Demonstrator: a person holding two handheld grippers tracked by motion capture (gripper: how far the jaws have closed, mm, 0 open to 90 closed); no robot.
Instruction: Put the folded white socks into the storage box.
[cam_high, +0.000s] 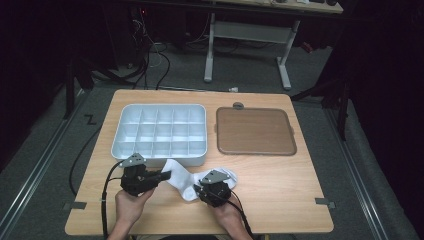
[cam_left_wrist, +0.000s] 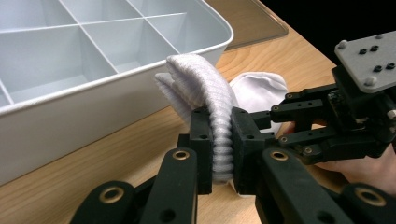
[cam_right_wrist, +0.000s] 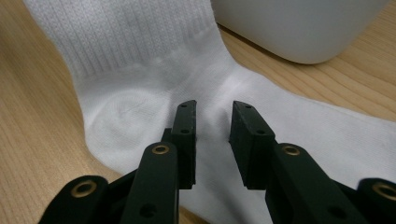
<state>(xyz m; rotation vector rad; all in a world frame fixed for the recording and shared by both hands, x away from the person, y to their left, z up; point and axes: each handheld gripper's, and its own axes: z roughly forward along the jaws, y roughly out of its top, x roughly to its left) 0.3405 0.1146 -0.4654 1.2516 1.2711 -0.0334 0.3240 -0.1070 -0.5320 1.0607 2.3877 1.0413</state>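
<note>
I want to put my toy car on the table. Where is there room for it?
The widest bare wood lies at the table's near right, in front of the brown tray and right of the right gripper. A narrower strip runs left of the white divided tray. The near middle is crowded: the white sock, pinched by the left gripper, lies against that tray.

From above your side of the table (cam_high: 280, 180), the high view looks forward and down, taking in the whole top. Your left gripper view sits low and close, facing along its jaws toward the white sock (cam_left_wrist: 219, 116) and the compartment tray (cam_left_wrist: 93, 102). Your right gripper view hangs just over the same sock and tray corner.
</note>
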